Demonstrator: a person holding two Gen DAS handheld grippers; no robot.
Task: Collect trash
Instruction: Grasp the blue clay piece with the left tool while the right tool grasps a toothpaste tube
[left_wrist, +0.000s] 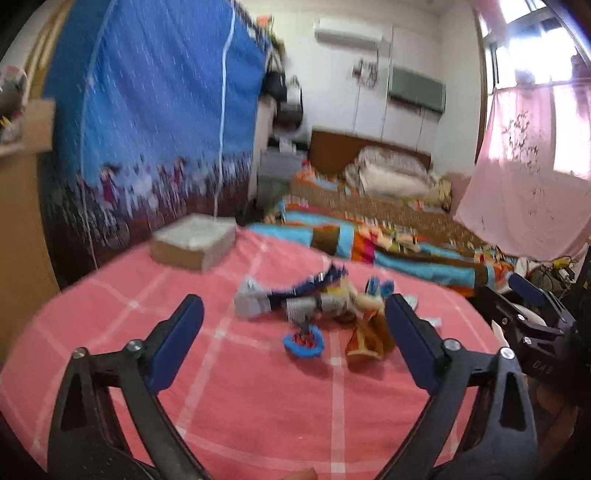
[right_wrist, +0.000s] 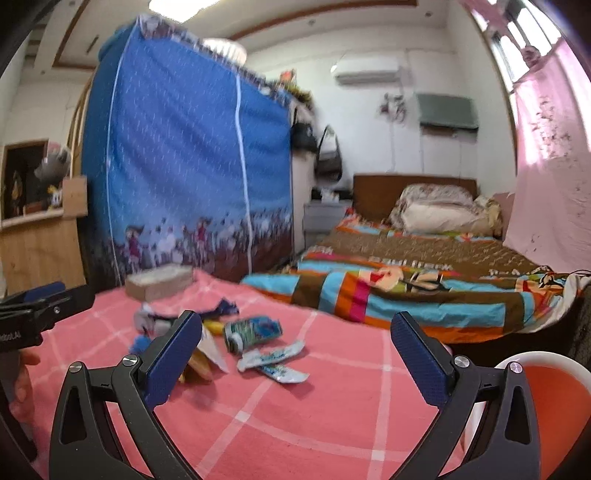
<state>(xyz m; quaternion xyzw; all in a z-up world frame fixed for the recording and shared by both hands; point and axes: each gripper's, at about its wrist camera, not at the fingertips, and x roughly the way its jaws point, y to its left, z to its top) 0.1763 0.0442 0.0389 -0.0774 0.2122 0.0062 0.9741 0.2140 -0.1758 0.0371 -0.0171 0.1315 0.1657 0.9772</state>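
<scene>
You are bringing both grippers in over the pink checked bedspread (right_wrist: 295, 417) toward the scattered trash, and neither holds anything yet. Your left gripper (left_wrist: 293, 325) is standing with its jaws wide apart, nothing between the pads; your right gripper (right_wrist: 295, 339) is likewise spread wide and empty.

The litter is lying in a loose heap. In the right wrist view the crushed can (right_wrist: 253, 332) is sitting on its side at about twelve o'clock from your right gripper, with a torn silver wrapper (right_wrist: 273, 362) just beside it, nearer you. In the left wrist view a blue ring-shaped scrap (left_wrist: 303, 341) is lying dead ahead, an orange wrapper (left_wrist: 369, 339) at about one o'clock, and grey-and-blue packaging (left_wrist: 280, 299) beyond them. A white bin with an orange liner (right_wrist: 546, 391) is showing at about four o'clock in the right wrist view — likely where it all goes.

Both views are blurring, so slow down before you commit. Pick one piece per gripper: the can for the right, the ring scrap for the left. Come in low, straddle the piece squarely, and close only once it is centred — flat wrappers on soft bedding are prone to slipping or dragging cloth along. The cardboard box (left_wrist: 194, 242) at eleven o'clock is well apart; leave it.
</scene>
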